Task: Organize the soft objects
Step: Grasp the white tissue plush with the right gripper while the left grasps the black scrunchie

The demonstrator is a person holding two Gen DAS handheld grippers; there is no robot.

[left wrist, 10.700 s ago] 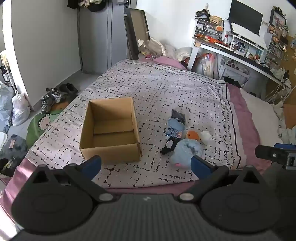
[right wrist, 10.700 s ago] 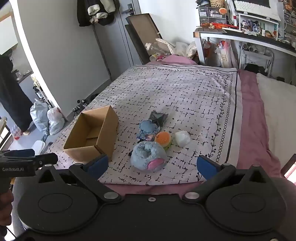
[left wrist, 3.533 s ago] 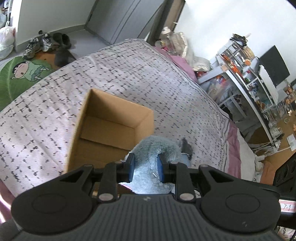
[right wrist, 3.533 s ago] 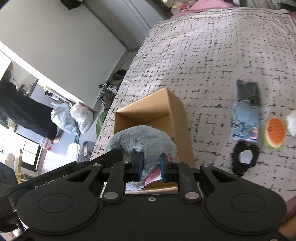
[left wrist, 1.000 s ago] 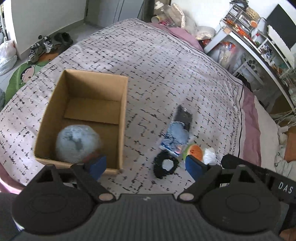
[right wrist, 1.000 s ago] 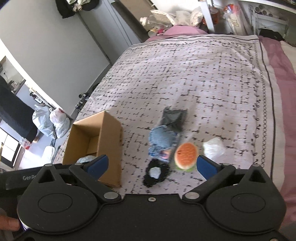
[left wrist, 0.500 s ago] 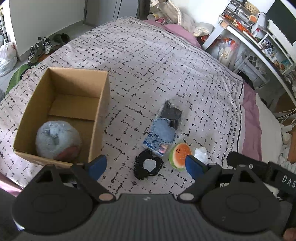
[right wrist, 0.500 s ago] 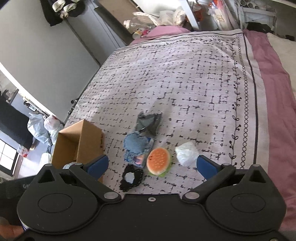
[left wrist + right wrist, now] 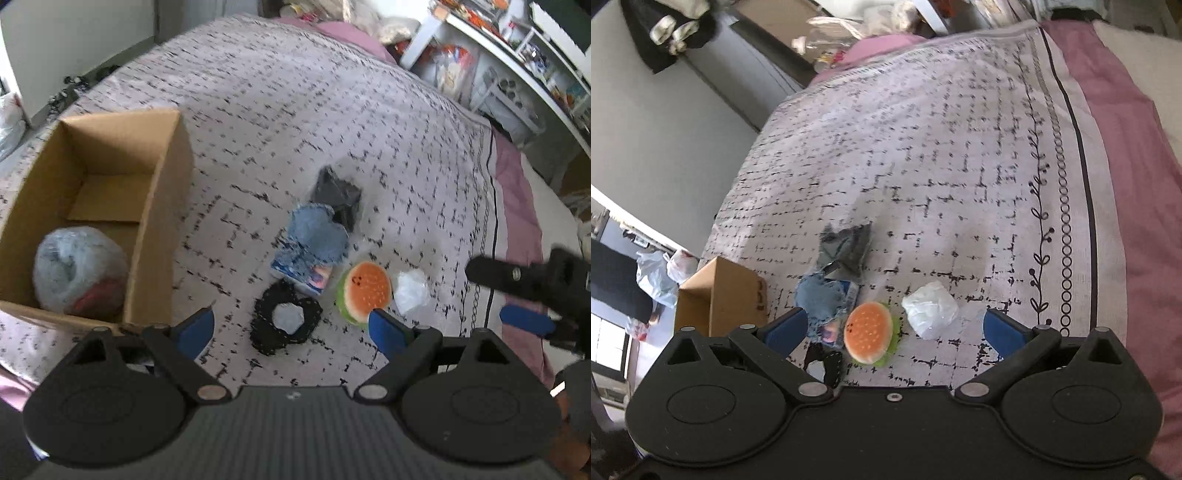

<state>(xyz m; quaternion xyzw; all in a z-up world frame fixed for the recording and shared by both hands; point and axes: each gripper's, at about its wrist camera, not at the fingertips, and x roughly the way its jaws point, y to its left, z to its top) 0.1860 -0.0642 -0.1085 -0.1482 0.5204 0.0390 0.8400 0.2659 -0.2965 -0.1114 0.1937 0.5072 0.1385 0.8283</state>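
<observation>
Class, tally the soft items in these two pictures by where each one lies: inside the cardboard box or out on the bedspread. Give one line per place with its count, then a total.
In the cardboard box: 1, blue-grey plush
On the bedspread: 5, dark pouch, denim item, black ring, burger toy, white item
Total: 6

Matt brown cardboard box [image 9: 162, 206], plain and unprinted inside. Fuzzy grey-blue plush ball [image 9: 79, 269] within. Woven cotton-like bedspread [image 9: 277, 122], matt, printed with black dashes. Faded denim pouch [image 9: 317, 236]; black lacy crochet ring [image 9: 284, 321]; smooth foam-like burger toy [image 9: 868, 330]; crinkly, faintly glossy white plastic wrap [image 9: 931, 308]. Matt black plastic left gripper [image 9: 288, 328], blue rubbery pads.
</observation>
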